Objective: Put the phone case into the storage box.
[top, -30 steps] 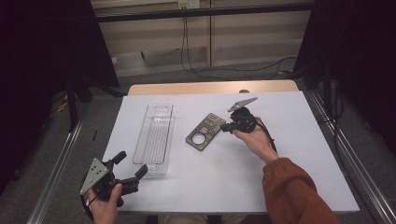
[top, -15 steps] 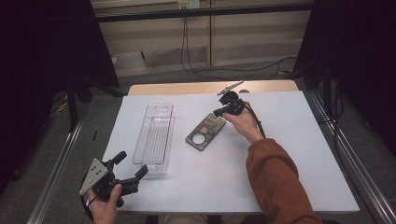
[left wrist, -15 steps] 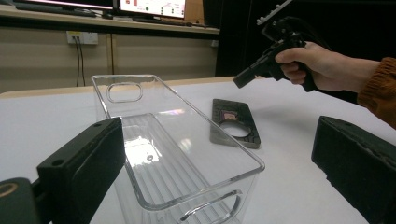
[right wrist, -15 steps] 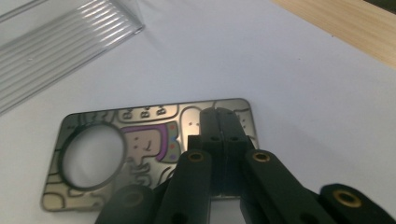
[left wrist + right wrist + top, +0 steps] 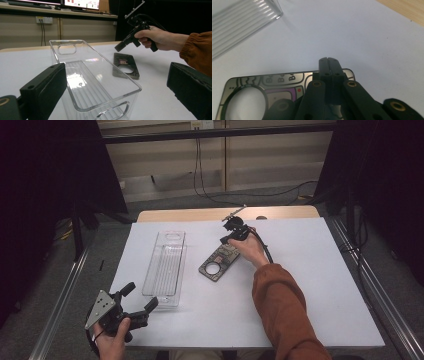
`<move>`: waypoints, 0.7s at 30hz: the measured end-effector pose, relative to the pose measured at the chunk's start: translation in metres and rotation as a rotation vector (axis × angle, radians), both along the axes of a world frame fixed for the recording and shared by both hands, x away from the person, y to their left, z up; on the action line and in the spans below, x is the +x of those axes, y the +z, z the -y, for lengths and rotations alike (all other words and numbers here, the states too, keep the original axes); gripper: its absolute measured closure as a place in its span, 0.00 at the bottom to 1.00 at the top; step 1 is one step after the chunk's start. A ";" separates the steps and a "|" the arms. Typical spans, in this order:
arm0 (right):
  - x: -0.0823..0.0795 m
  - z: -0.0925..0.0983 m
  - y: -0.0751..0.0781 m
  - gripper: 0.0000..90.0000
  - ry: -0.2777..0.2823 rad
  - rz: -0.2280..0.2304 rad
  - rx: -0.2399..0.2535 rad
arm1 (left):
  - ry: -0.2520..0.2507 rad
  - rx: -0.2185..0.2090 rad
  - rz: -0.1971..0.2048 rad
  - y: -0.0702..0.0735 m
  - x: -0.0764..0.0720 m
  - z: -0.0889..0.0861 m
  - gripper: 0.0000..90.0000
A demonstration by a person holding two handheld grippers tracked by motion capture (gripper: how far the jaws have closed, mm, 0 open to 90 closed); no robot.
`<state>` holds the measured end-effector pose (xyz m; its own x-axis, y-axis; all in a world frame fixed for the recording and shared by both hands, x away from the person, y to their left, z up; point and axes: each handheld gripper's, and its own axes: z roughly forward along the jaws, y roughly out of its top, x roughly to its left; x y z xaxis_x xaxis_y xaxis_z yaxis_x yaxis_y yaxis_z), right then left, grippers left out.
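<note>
Just beneath the right claw (image 5: 223,240) lies the dark plate with the round hole (image 5: 218,263), flat on the white table cover (image 5: 310,285), and we see our own jaws pressed tight together with nothing between them. In the right gripper view the closed tips (image 5: 329,61) hang over the plate's far short edge (image 5: 287,82), but we cannot tell whether they touch it. Compared with a second ago, our right hand has swung from the plate's right side up and across to its far end. That looks to us like lining up a nudge or a pick; with the jaws closed, a push toward us seems the likelier move. Off to the claw's left, the clear plastic tray (image 5: 166,265) waits, apart from the plate. Down at the near corner, our left claw (image 5: 142,302) is spread wide and has held its spot, its jaws framing the tray's near end (image 5: 105,110).
</note>
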<state>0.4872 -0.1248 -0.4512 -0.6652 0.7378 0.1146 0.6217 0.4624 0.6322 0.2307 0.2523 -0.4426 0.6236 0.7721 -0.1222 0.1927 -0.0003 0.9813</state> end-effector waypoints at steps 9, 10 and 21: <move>0.010 -0.016 -0.008 1.00 -0.001 -0.015 -0.065 | -0.002 0.007 0.001 0.000 0.000 -0.001 0.03; 0.011 -0.017 -0.010 1.00 -0.005 -0.019 -0.075 | -0.010 -0.001 0.002 0.000 0.000 -0.001 0.03; 0.017 -0.025 -0.015 1.00 0.000 -0.030 -0.120 | -0.006 0.002 -0.001 0.000 -0.001 0.000 0.03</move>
